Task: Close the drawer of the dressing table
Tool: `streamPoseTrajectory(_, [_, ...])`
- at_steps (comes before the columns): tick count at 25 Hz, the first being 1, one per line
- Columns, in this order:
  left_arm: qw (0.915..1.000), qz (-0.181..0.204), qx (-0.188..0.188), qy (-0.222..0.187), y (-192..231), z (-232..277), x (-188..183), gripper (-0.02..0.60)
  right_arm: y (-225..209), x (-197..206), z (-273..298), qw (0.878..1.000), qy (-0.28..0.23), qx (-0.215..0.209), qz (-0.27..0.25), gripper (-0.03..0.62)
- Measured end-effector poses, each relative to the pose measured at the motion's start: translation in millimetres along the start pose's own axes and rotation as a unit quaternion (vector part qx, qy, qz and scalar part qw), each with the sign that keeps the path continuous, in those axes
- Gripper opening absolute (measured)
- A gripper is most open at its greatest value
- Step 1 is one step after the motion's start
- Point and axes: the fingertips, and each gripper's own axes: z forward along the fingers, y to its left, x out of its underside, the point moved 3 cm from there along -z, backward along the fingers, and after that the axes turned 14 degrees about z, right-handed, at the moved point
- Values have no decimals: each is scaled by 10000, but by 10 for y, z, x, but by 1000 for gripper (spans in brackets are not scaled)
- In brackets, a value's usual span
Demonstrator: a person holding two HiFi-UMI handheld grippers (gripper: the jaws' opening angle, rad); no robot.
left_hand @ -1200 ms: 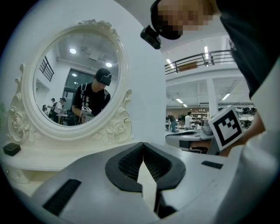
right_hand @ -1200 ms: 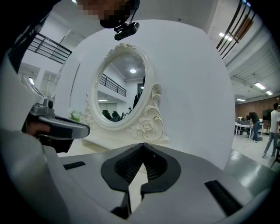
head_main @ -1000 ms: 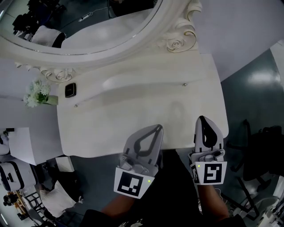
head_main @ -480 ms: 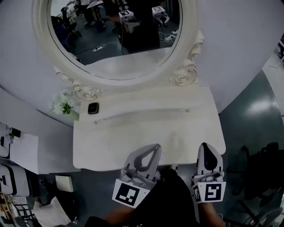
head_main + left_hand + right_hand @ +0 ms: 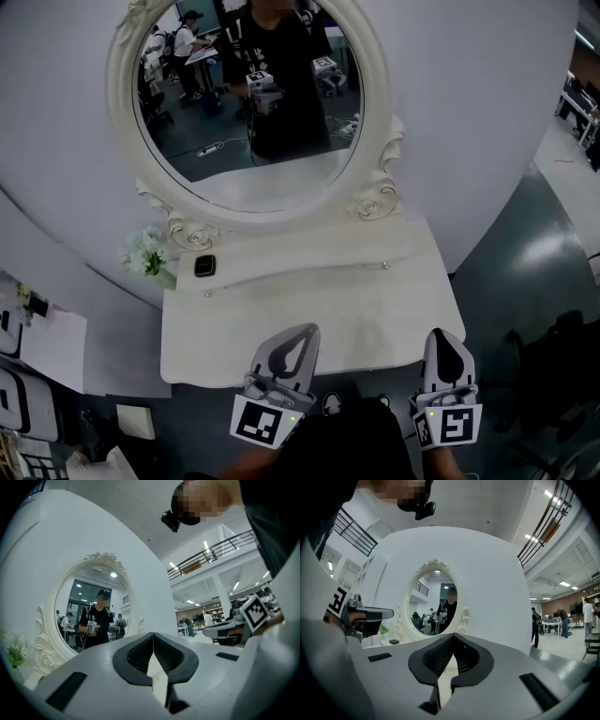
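L gripper (image 5: 307, 330): jaws together, ribbed pads meeting at the tips, nothing btw them. R gripper (image 5: 442, 336): same, jaws together and empty. Both point level, twd the dressing table (image 5: 375, 309), w/ marker cubes at the rear nearest the person.

In the head view the L gripper's tip overlaps the front part of the white table top, and the R gripper's tip sits at the top's front-right corner. How high they are above the top can't be told from that view. The two grippers are side by side but well apart.

The drawer can't be made out separately. The table's front edge, just ahead of and below both grippers, shows as one unbroken line.

Further ahead of the grippers, at the back of the table, stands the oval mirror (image 5: 253, 112) in its carved white frame. It's ahead-left of the L gripper and approx straight ahead of the R gripper. The person w/ both grippers is reflected in it.

Ahead and left of the L gripper, by the mirror's base, is a small black box (image 5: 204, 266). A bunch of white flowers (image 5: 145, 251) stands just left of the box, off the table's back-left corner.
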Motion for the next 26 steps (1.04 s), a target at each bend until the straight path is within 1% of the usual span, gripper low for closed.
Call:
streamPoseTrajectory(3, [9999, 89, -37, -35, -24, 60, -62, 5, -85, -68, -27, 10000, -33, -8, -36, -2])
streamPoseTrajectory(7, [9998, 135, -59, -145, -113, 198, -186, 5, -209, -194, -16, 9999, -100, -74, -87, -2])
streamPoseTrajectory(11, [9998, 140, -53, -152, -215, 330, -246, 5, -323, -283, 1, 9998, -120, -142, -112, -2])
streamPoseTrajectory(19, [9998, 128, -71, -98, -402, 526, -295, 5, -495, -337, 14, 9996, -60, -265, -95, -2])
streamPoseTrajectory(26, [9998, 114, -61, -128, -502, 658, -306, 5, -596, -353, 46, 9994, -55, -319, -108, -2])
